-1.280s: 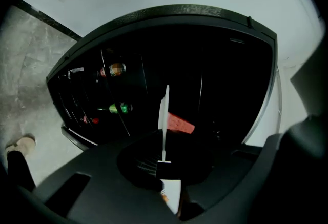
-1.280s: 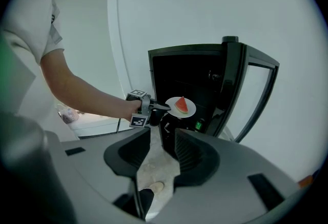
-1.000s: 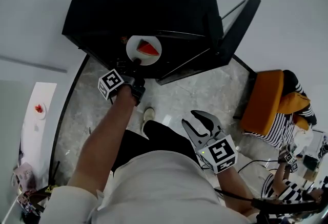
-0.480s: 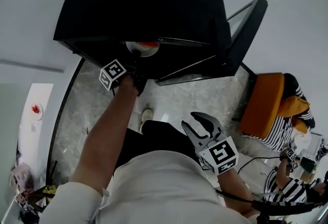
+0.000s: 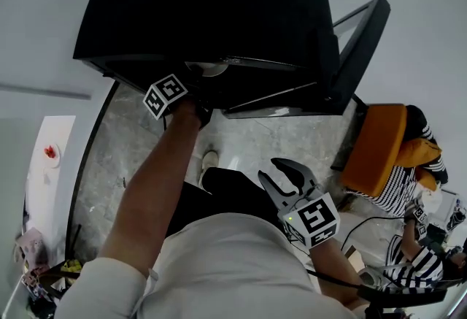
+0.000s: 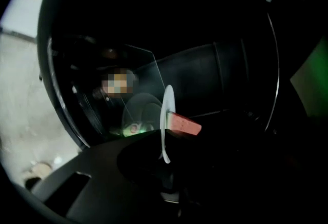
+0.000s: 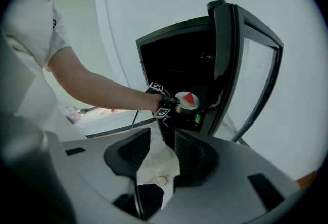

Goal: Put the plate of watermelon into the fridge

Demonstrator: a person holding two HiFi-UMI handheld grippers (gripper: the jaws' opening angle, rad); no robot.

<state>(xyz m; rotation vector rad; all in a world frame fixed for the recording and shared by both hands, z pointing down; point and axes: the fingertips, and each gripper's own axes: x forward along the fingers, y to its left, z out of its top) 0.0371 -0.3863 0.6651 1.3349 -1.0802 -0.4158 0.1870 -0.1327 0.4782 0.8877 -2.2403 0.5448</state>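
The white plate (image 6: 167,120) with a red watermelon slice (image 6: 184,124) shows edge-on in the left gripper view, inside the dark fridge. My left gripper (image 6: 165,154) is shut on the plate's near rim. In the right gripper view the plate (image 7: 187,100) sits level just inside the open black fridge (image 7: 174,59), with the left gripper (image 7: 171,102) at its left edge. From the head view only a sliver of the plate (image 5: 209,68) shows under the fridge top. My right gripper (image 5: 287,177) hangs open by my waist with nothing between its fingers.
The fridge door (image 5: 361,47) stands open to the right. A person in striped clothing sits by an orange seat (image 5: 376,146) at the right. A white counter (image 5: 47,164) with a small dish lies at the left. My shoe (image 5: 210,160) is on the marble floor.
My left gripper has pushed forward with the plate, which has gone from the fridge's opening to mostly hidden under its top. The right gripper has stayed put.
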